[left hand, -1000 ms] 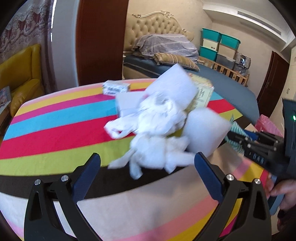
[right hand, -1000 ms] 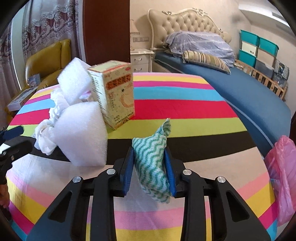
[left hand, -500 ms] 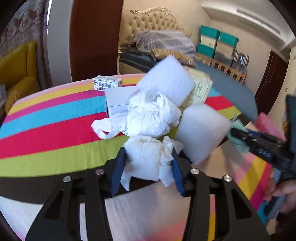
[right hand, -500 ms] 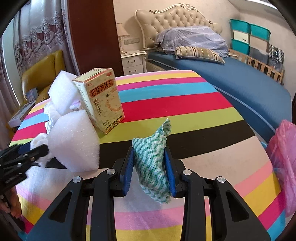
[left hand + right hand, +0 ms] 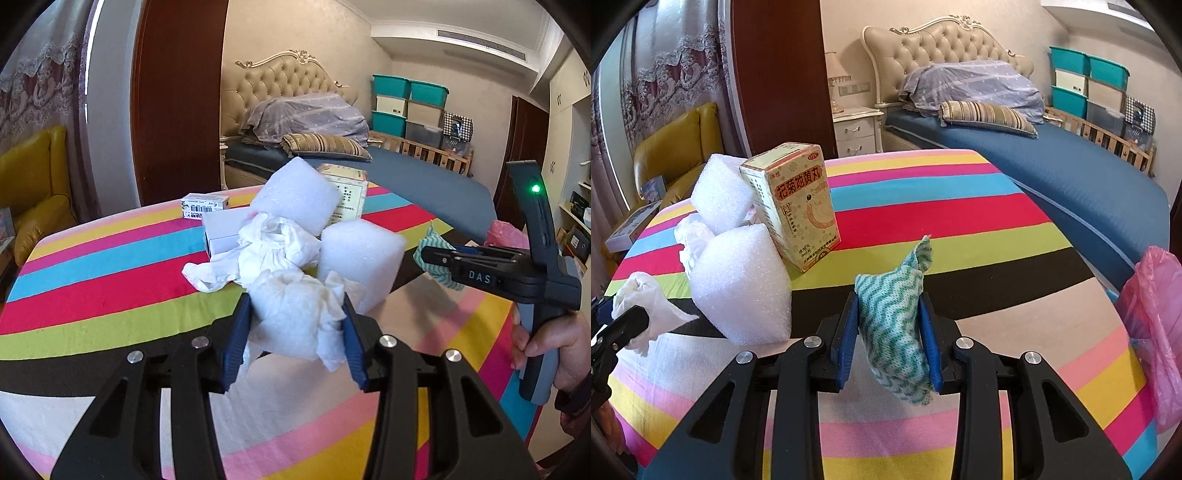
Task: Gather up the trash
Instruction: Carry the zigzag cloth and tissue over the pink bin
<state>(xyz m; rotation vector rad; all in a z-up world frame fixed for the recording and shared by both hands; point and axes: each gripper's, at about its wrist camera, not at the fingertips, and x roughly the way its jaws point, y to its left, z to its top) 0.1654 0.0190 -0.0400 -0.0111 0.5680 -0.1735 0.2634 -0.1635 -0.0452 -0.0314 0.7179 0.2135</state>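
Nearest the left wrist camera, the left gripper (image 5: 295, 334) has its blue pads clamped on a crumpled white paper tissue wad (image 5: 295, 317), squeezed from both sides; the wad seems to be just clear of the striped tablecloth (image 5: 92, 280), probably so it can be carried off as trash. To the right, the right gripper (image 5: 889, 341), held by a hand (image 5: 561, 350), is closed tight on a folded green-and-white wavy-patterned cloth (image 5: 894, 325), which stands upright between the pads with its tip poking out. That suggests each hand has taken one piece before any drop-off.

Just behind the held tissue lie a second crumpled white tissue (image 5: 273, 247) and a white foam block (image 5: 360, 262). Farther back, another white foam block (image 5: 295, 199) leans against an upright yellow medicine box (image 5: 794, 203). A flat white carton (image 5: 221, 230) and a small barcoded box (image 5: 205, 206) lie at the far left.

At the near right table edge hangs a pink plastic bag (image 5: 1156, 314), likely where the trash goes.
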